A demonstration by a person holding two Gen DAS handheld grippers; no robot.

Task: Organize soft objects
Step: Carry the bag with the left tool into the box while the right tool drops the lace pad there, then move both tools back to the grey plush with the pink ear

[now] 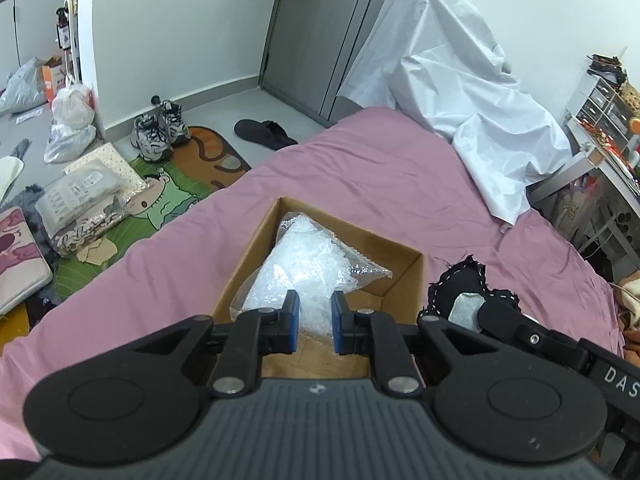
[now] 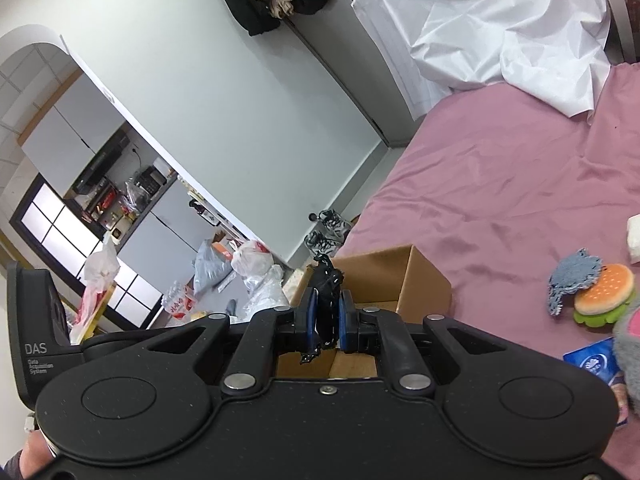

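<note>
Right claw (image 2: 327,316) is clamped on a black stitched cloth (image 2: 326,280) held just above the cardboard box (image 2: 400,276) on the pink bed (image 2: 500,184). Left claw (image 1: 314,316) is closed on nothing over the bag of clear beads (image 1: 304,264) in that box. Released too near the rim, the limp cloth could drape outside the box.

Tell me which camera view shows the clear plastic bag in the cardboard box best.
The left wrist view. It looks down into the open cardboard box, where the clear plastic bag of white bits lies in full sight. The right wrist view shows only the box's outer wall and rim; the bag is hidden there.
</note>
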